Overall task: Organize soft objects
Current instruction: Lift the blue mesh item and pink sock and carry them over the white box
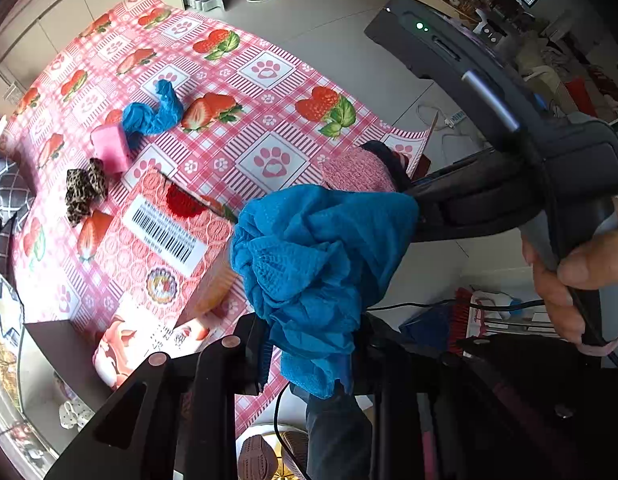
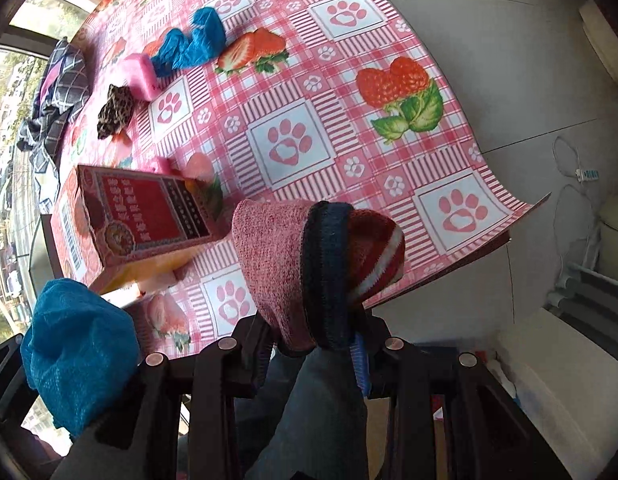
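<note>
Left claw point(image 1: 309, 344) was clamped on a blue cloth point(image 1: 317, 256), right claw point(image 2: 317, 344) on a knit sock point(image 2: 309, 264); bare desk point(image 2: 389, 140) beyond the box point(image 2: 149, 216) was only seen in the right view.

Bright daylight enters from the window point(image 2: 9, 92) at nine o'clock in the right wrist view, slightly overexposed. The table point(image 2: 293, 92) is evenly lit and sharp, with soft shadows. Fisheye bending curves its edges, and black vignetting fills the corners. The box point(image 2: 149, 216) looks slightly blurred.

Crinkly blue nonwoven cloth point(image 1: 317, 256), knitted sock point(image 2: 309, 264), glossy tablecloth point(image 2: 309, 92)
</note>
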Available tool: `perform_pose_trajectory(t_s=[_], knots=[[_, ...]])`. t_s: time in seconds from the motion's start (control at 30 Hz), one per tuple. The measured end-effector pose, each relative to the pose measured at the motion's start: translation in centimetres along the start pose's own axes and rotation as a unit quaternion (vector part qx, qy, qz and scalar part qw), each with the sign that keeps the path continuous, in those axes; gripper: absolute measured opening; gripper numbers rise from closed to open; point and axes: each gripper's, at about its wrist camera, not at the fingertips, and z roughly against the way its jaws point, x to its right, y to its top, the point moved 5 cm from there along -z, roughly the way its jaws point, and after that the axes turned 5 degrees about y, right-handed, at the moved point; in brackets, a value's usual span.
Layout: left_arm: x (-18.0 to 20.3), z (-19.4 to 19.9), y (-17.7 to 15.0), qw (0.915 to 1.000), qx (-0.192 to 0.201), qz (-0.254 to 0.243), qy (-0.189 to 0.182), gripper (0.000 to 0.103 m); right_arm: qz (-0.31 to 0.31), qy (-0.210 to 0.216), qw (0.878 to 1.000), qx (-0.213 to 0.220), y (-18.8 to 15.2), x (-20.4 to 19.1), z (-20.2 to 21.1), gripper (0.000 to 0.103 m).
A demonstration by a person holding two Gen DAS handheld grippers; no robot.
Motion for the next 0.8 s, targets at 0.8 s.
perform_pose_trajectory(t_s=[0.8], knots=[[-7.5,1.3,-10.9,0.9885,-0.007,0.148,0.029,0.029,0.191,-0.011,0.980,-0.051,-7.4,-11.9,-3.3,0.035]])
